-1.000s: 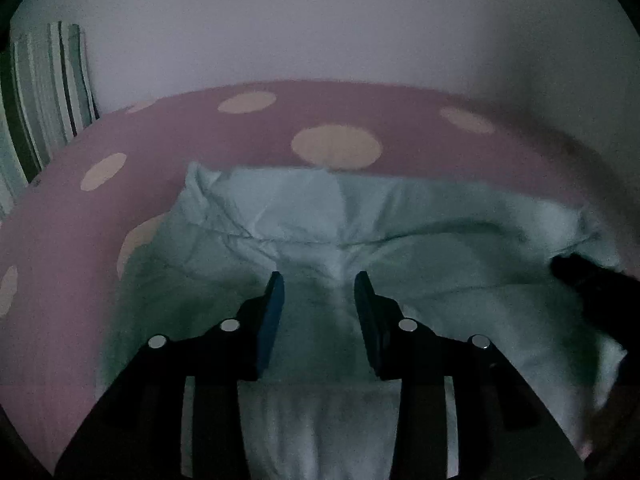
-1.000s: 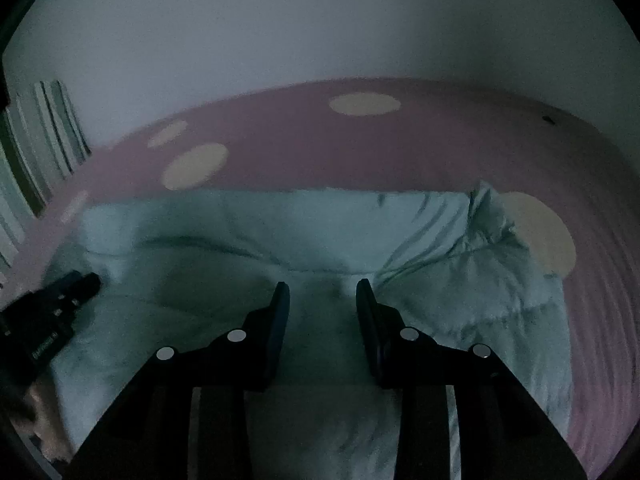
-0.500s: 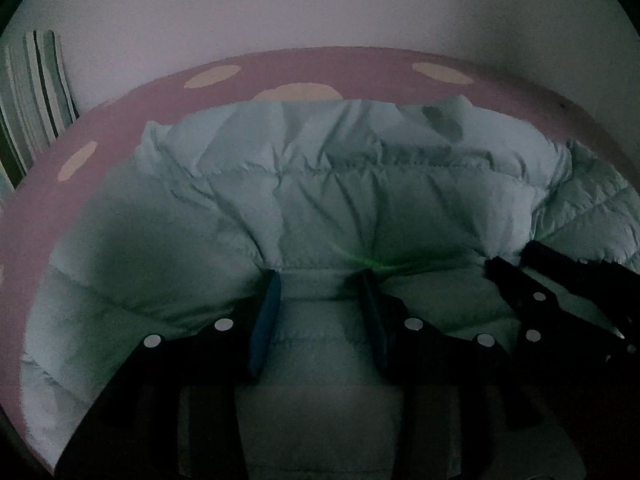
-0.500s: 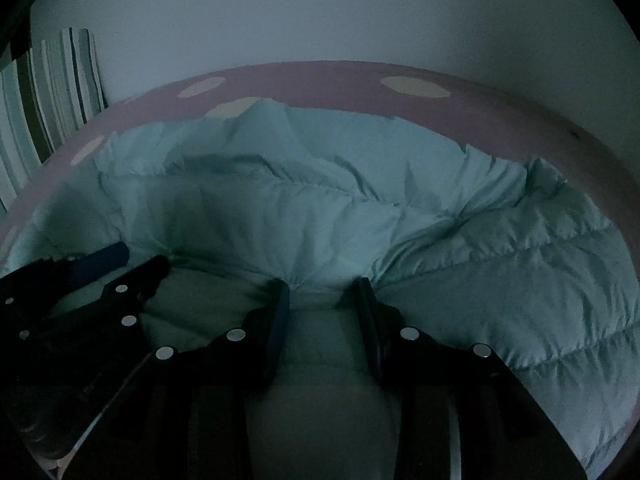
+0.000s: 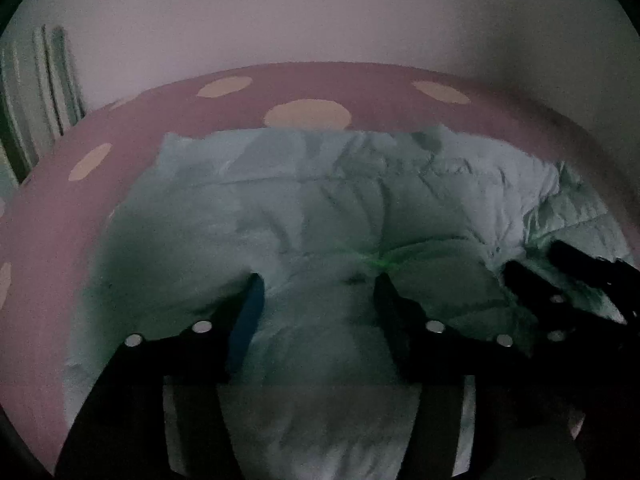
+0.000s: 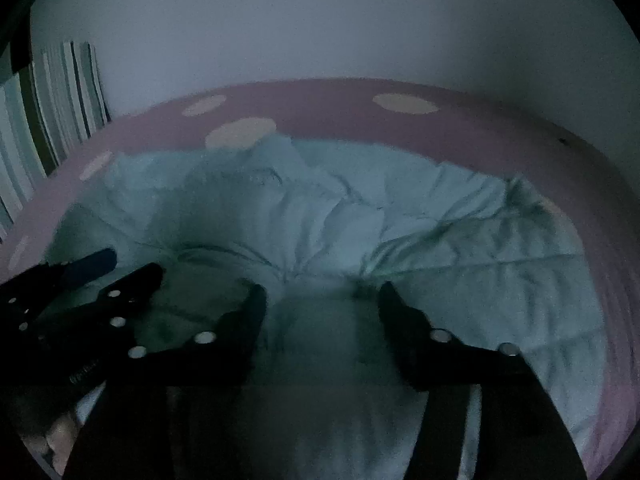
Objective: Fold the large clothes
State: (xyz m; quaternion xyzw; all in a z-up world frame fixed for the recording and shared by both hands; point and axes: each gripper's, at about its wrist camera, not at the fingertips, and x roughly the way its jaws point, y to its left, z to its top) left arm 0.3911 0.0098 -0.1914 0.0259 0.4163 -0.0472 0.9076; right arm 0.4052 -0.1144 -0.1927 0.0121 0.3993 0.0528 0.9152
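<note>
A pale teal quilted jacket (image 5: pixel 340 200) lies bunched and doubled over on the pink bed cover (image 5: pixel 360 88). My left gripper (image 5: pixel 319 280) rests low on its near part; the jaws are opening, with a soft bulge of fabric loose between them. My right gripper (image 6: pixel 322 289) sits the same way beside it, jaws opening over a puff of the jacket (image 6: pixel 360 220). Each gripper shows in the other's view: the right gripper (image 5: pixel 538 258) at the right edge, the left gripper (image 6: pixel 132 263) at the left. The light is dim.
The pink cover (image 6: pixel 320 108) has cream dots and runs back to a plain pale wall. A striped cloth (image 6: pixel 52 100) stands at the far left, also seen as striped cloth (image 5: pixel 40 80). Bare cover shows left of and behind the jacket.
Both pairs of jaws have spread noticeably wider than in the earlier frames. The two grippers carried the jacket's fold forward, then drew back a little; more pink cover shows behind it.
</note>
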